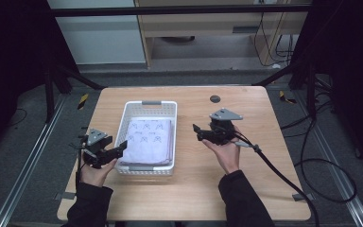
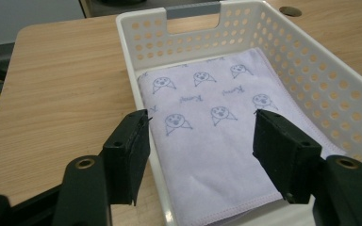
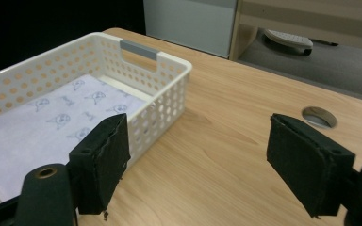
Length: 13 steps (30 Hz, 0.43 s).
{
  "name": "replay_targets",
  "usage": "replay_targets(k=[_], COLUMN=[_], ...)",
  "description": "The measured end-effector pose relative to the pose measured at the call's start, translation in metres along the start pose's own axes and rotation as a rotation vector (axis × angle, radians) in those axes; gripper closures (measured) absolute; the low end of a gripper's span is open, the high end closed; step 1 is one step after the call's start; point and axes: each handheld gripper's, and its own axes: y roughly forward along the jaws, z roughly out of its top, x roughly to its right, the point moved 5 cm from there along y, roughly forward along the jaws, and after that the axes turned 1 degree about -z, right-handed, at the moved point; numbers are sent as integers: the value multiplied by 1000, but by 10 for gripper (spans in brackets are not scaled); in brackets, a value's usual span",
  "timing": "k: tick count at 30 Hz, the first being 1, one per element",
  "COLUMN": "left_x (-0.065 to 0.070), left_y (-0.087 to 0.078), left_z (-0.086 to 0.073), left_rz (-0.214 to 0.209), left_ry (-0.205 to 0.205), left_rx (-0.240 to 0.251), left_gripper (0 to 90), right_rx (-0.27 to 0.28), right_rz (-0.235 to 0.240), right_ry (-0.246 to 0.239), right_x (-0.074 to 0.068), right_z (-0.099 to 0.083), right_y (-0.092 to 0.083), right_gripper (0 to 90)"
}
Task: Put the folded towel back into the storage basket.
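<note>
Folded lilac cloth (image 1: pixel 147 138), printed with small dark animal faces, lying flat inside a white perforated basket (image 1: pixel 169 109). Basket set a little toward 9 o'clock from the middle of a wooden table (image 1: pixel 194 189), long axis running 12 to 6, grey handle (image 1: pixel 151 102) at the 12 o'clock end. Cloth covering nearly the whole basket floor.

At 8 o'clock from the basket, left gripper (image 1: pixel 119 149) held in the person's left hand (image 1: pixel 94 172), jaws pointing toward 3 o'clock with the tips at the basket's near left corner. In the left gripper view, the same cloth (image 2: pixel 207 141) seen between two black jaws standing wide apart, nothing pressed between them; one jaw outside the basket wall (image 2: pixel 143 47), the other above the basket's inside.

At 3 o'clock from the basket, well apart from it, right gripper (image 1: pixel 199 133) held in the person's right hand (image 1: pixel 227 153), jaws pointing toward 9 o'clock over bare table. In the right gripper view, jaws likewise spread wide and empty, basket (image 3: pixel 169 101) and cloth (image 3: pixel 42 122) beyond the left jaw.

Small round grommet hole (image 1: pixel 215 99) at 1 o'clock on the table. Black cable (image 1: pixel 283 177) trailing from the right gripper toward 5 o'clock.
</note>
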Motion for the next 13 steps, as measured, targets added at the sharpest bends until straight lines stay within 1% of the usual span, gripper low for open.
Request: replay_targets(k=[2, 6, 7, 8, 10, 12, 13], left_x=[-4, -10, -12, -14, -15, -21, -21], left_y=[-1, -3, -4, -5, -5, -8, -8], left_z=[-4, -8, -9, -9, -10, -12, -12], left_rz=[0, 2, 5, 8, 11, 21, 21], left_ry=[9, 25, 23, 28, 20, 27, 27], left_rx=[-7, -6, -4, -6, -1, -1, -1], left_gripper=[347, 323, 316, 312, 301, 294, 294], right_rx=[-1, 1, 1, -4, -15, -22, -25], right_rz=[5, 1, -1, -2, -8, -16, -20], right_ry=[21, 37, 40, 44, 57, 71, 80], right_x=[9, 26, 31, 35, 43, 52, 56], right_z=[-6, -18, -22, -26, -36, -46, -51], right_y=[-10, -30, -34, -39, -47, -55, -58], right_gripper=[202, 188, 184, 177, 172, 172, 172])
